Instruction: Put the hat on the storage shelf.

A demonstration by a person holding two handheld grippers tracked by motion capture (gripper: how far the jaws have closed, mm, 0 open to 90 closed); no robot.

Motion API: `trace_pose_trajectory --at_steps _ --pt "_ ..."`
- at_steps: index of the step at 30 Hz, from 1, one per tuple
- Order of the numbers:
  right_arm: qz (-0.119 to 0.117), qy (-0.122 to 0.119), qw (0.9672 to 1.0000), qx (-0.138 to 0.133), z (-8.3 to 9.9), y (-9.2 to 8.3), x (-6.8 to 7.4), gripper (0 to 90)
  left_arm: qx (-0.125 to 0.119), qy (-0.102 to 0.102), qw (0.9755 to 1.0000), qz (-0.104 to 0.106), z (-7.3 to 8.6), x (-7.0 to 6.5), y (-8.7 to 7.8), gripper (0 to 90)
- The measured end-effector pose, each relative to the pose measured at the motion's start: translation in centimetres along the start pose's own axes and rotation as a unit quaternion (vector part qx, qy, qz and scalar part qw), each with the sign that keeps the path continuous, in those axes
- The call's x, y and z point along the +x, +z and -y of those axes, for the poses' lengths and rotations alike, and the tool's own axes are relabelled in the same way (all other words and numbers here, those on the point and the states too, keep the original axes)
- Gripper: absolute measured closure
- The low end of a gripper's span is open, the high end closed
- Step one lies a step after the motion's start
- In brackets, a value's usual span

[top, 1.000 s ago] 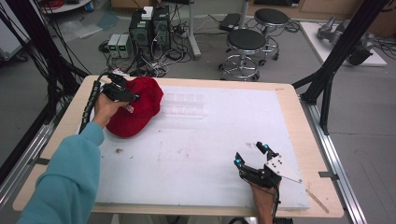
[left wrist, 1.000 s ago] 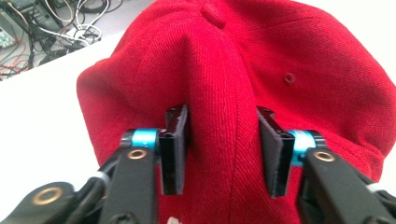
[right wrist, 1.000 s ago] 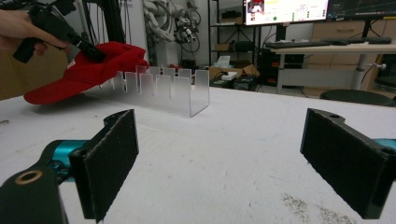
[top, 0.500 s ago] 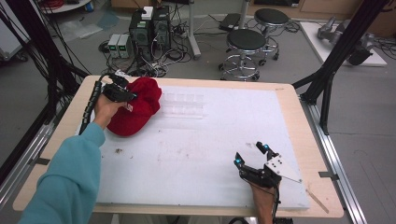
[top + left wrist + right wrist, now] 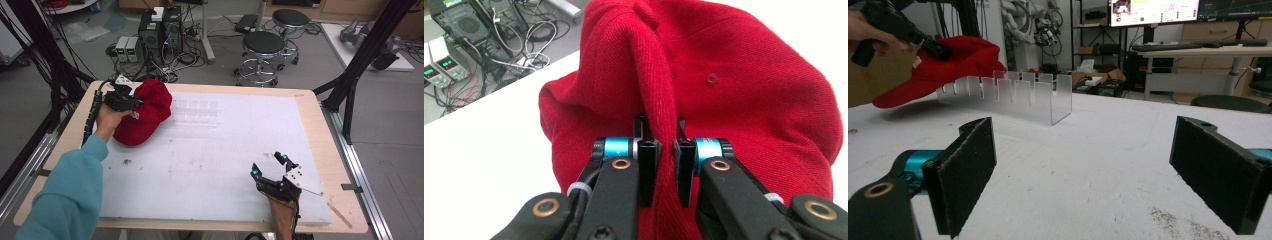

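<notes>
My left gripper (image 5: 663, 172) has just clenched on a fold of the red cap (image 5: 734, 100) at ten o'clock; soft, light, floppy. Right gripper (image 5: 271, 166) gapes.

We see a red knitted cap (image 5: 150, 112), crumpled, one fold pinched upward, lying at the table's far left, perhaps slightly lifted.

The high view looks forward and down over the white surface (image 5: 225, 150). The left gripper view sits close against the red fabric cap (image 5: 734, 90); the right gripper view looks low across the surface toward that cap.
</notes>
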State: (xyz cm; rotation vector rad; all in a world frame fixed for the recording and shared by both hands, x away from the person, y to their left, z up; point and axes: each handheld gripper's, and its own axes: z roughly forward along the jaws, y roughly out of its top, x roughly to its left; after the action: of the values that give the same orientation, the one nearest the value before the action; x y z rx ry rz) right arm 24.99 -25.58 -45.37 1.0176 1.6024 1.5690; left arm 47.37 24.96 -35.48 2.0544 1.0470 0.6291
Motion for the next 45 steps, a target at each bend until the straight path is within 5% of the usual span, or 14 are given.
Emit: trace_pose_trajectory --at_steps 5,17,24,31,45 --pt "0.004 -0.005 0.9999 0.009 -0.1 0.2 0.1 10.2 -0.036 0.032 0.9988 0.004 -0.3 -0.1 -1.6 85.2" --pt "0.011 -0.001 0.9997 0.02 -0.2 0.4 0.0 10.2 -0.092 0.02 0.9955 0.015 -1.0 -0.3 -4.7 85.2" --pt "0.013 -0.008 0.9995 0.028 -0.3 0.6 0.2 10.2 -0.123 0.013 0.9914 0.042 -1.3 -1.1 -6.8 85.2" --pt "0.012 -0.002 0.9997 0.023 -0.6 0.5 0.2 10.2 -0.167 -0.002 0.9825 0.082 -0.9 -2.5 -8.2 85.2" --pt "-0.049 0.019 0.9986 -0.007 -3.9 0.7 3.0 10.2 -0.188 0.013 0.972 0.14 -0.2 -6.0 -9.4 85.1"
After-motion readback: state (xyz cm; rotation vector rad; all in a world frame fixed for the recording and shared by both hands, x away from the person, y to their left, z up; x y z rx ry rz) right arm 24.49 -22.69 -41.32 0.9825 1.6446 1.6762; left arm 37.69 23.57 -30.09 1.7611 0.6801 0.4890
